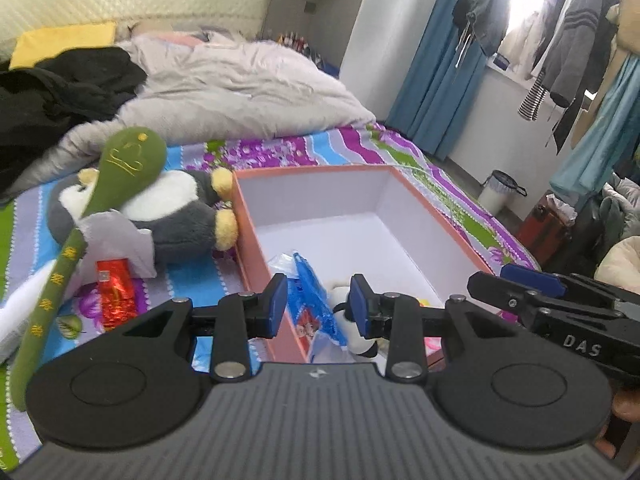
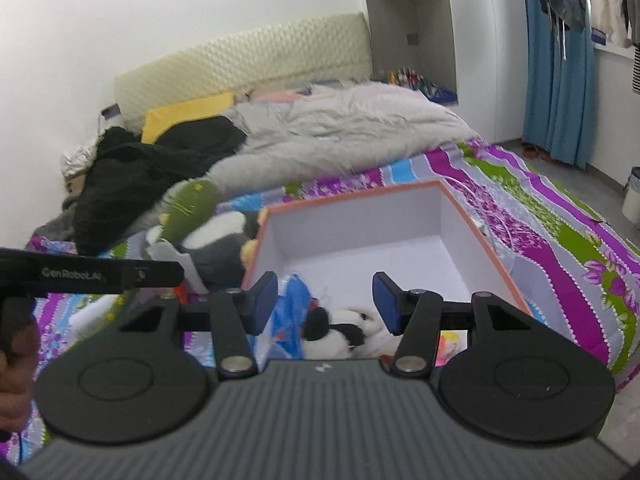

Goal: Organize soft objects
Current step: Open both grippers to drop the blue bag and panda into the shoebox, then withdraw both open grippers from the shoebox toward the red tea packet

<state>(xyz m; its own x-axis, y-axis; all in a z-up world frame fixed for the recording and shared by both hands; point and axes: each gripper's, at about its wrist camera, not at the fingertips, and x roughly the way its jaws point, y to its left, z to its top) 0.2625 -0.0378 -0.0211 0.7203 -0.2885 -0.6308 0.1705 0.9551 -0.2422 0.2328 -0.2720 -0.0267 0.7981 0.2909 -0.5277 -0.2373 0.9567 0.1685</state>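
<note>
An open orange box with a white inside (image 1: pixel 360 208) (image 2: pixel 400 240) sits on the striped bedspread. In its near end lie a blue plastic packet (image 1: pixel 312 300) (image 2: pixel 290 312) and a black-and-white plush (image 1: pixel 360 344) (image 2: pixel 340 332). Left of the box lie a grey-and-white penguin plush (image 1: pixel 176 216) (image 2: pixel 216 244) and a long green plush spoon (image 1: pixel 120 168) (image 2: pixel 188 208). My left gripper (image 1: pixel 319 304) is open and empty over the box's near left corner. My right gripper (image 2: pixel 325 304) is open and empty above the plush in the box; it also shows in the left wrist view (image 1: pixel 532 284).
A red foil packet (image 1: pixel 116 292) and white paper (image 1: pixel 116 240) lie by the penguin. A grey duvet (image 1: pixel 240 88), black clothes (image 1: pixel 60 92) and a yellow pillow (image 1: pixel 60 42) fill the bed's far end. A white bin (image 1: pixel 498 192) and hanging clothes (image 1: pixel 560 52) stand right.
</note>
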